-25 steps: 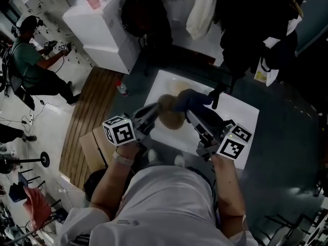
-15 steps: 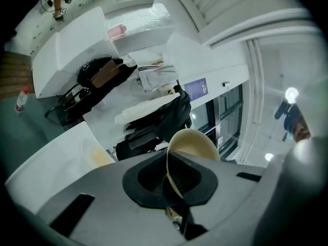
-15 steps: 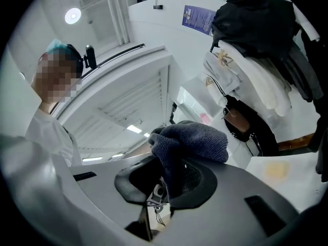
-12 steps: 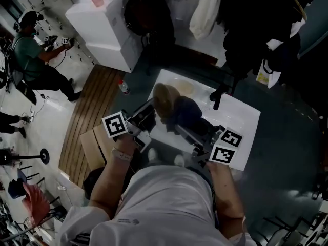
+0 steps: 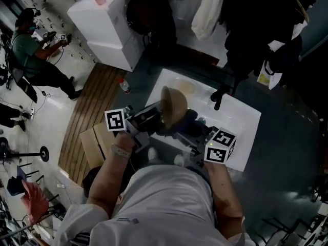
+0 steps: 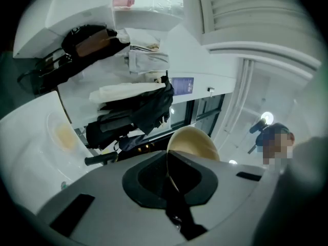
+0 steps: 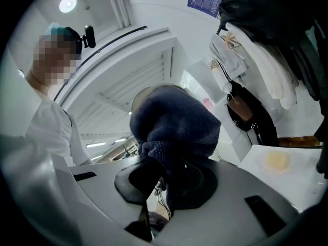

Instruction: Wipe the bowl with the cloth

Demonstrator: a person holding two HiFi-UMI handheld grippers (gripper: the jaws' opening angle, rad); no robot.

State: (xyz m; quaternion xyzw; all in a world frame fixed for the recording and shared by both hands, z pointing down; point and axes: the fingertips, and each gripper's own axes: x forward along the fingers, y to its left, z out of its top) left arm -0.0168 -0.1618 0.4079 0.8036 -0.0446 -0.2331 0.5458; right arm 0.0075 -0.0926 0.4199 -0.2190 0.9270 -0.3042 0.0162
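Tan bowl (image 5: 174, 105) held up on edge above the white table (image 5: 242, 118) near its left edge, rim clamped by the left gripper (image 6: 168, 169), dark blue cloth (image 7: 174, 127) gripped by the right gripper (image 7: 167, 186), laid against the bowl.

A white surface (image 5: 245, 118) stands on a dark floor (image 5: 287, 152) beside a slatted wooden platform (image 5: 92, 106). Beyond are a white cabinet (image 5: 110, 32) and hanging dark coats (image 5: 256, 24).
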